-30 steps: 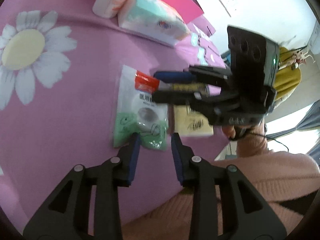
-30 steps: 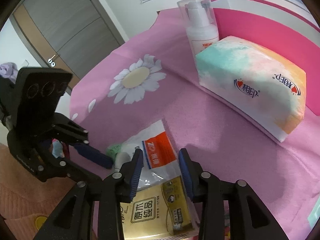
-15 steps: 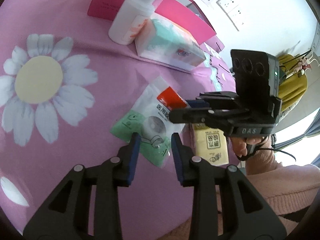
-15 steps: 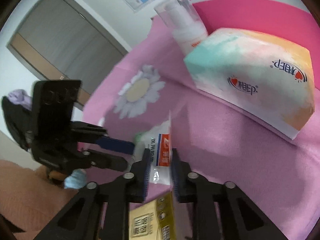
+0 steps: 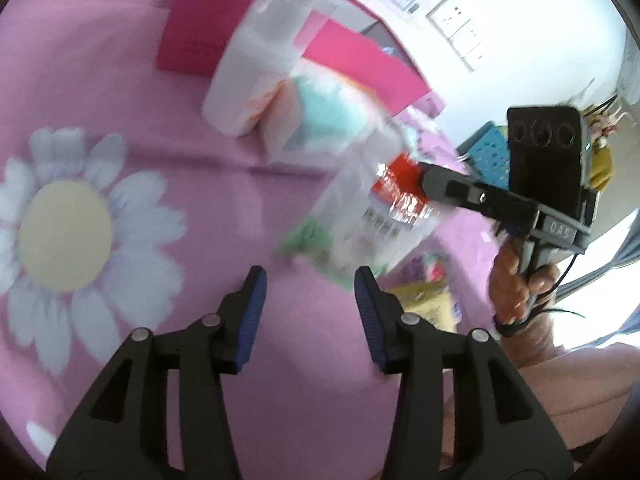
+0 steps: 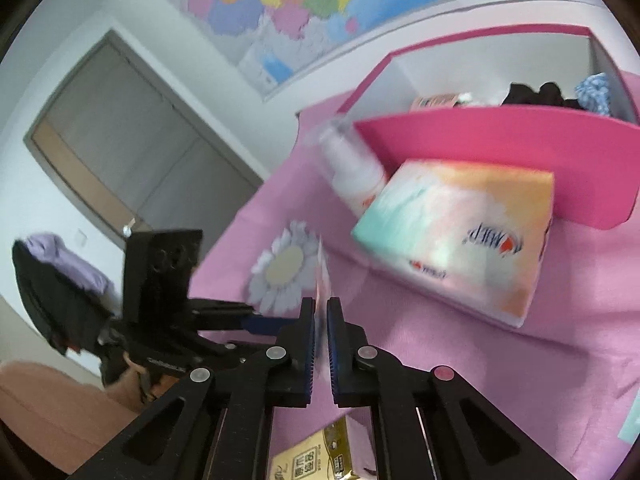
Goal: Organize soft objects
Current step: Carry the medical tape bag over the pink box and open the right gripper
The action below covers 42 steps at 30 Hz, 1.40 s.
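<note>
A clear plastic packet point(image 5: 372, 208) with a red label and green contents hangs tilted above the pink cloth. My right gripper point(image 5: 424, 178) is shut on its red top edge. In the right wrist view the packet point(image 6: 322, 276) shows edge-on, pinched in the right gripper point(image 6: 320, 304). My left gripper point(image 5: 308, 280) sits just below the packet's lower end; its jaws are opening and nothing is between them. Its blue fingertip point(image 6: 260, 324) appears left of the right gripper.
A soft tissue pack point(image 6: 460, 240) and a white pump bottle point(image 6: 352, 172) stand in front of an open pink box point(image 6: 500, 152) holding several small items. A yellow tissue packet point(image 6: 316, 460) lies near the cloth's front edge. A person's hand point(image 5: 516, 280) holds the right gripper.
The right gripper shut on the packet's red top and lifted it off the cloth. The left gripper's jaws widened and it swung to face the box end.
</note>
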{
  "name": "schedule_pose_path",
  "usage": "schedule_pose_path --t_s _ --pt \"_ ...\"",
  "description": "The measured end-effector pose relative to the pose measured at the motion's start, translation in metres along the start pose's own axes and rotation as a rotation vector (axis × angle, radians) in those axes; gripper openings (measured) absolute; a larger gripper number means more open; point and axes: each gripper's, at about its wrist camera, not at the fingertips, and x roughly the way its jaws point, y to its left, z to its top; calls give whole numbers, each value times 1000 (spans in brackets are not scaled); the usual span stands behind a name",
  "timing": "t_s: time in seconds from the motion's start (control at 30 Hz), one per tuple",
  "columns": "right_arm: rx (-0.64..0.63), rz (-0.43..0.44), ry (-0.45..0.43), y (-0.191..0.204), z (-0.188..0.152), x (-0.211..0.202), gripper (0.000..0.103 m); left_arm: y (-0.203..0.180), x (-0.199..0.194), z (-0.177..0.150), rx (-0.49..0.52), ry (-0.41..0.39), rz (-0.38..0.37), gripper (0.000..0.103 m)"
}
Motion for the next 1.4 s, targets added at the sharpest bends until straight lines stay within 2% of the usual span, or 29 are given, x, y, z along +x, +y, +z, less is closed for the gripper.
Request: schedule_pose_path --t_s 0.07,0.13,0.17,0.23,0.33,0.37,0.4,0.47,0.57,0.67,0.8,0.97,1.03,1.07,1.17,1.23,1.3,1.33,1.4 --pt "19 22 -32 1 5 -4 5 -6 0 11 14 -9 -41 47" --pt "19 29 -70 3 11 -13 5 -15 -1 21 49 -18 -55 52" --pt "13 27 -81 4 13 -17 5 -20 -1 25 71 -24 -43 56" --pt "-4 4 -78 4 17 -20 5 -25 1 28 104 -33 -15 56" --pt "19 -60 -48 -9 16 -15 9 -16 6 22 93 -14 34 56" --pt "35 -72 -33 -16 14 -15 12 -15 7 19 93 -4 44 56" --pt "36 -129 -21 -21 11 -16 17 -13 8 15 91 9 43 56" --pt "22 -214 10 -30 3 -18 40 -10 11 8 88 35 28 56" --pt "43 -203 72 -41 -7 -12 44 -7 17 0 93 70 25 56" --pt "43 -206 126 -47 -11 8 45 -10 19 1 106 72 28 56" --pt "39 -183 126 -46 -9 19 47 -18 22 1 142 59 71 56" --pt "57 -62 150 -41 -16 24 47 -33 28 -5 185 11 141 49" --pt "130 85 126 -48 -18 19 41 -31 26 -6 178 -2 139 49" --pt "139 107 120 -48 -18 18 41 -30 25 -6 171 -3 136 49" --pt "134 47 153 -47 -20 26 41 -26 21 -8 173 -2 136 48" --pt "140 79 166 -45 -23 32 38 -30 23 -8 188 -2 149 48" --pt "115 69 164 -38 -22 33 34 -32 29 -5 183 -2 148 48" --pt "105 57 164 -36 -21 34 31 -32 29 -4 180 -1 144 48" --pt "99 39 158 -35 -20 34 17 -32 29 -4 174 0 134 49"
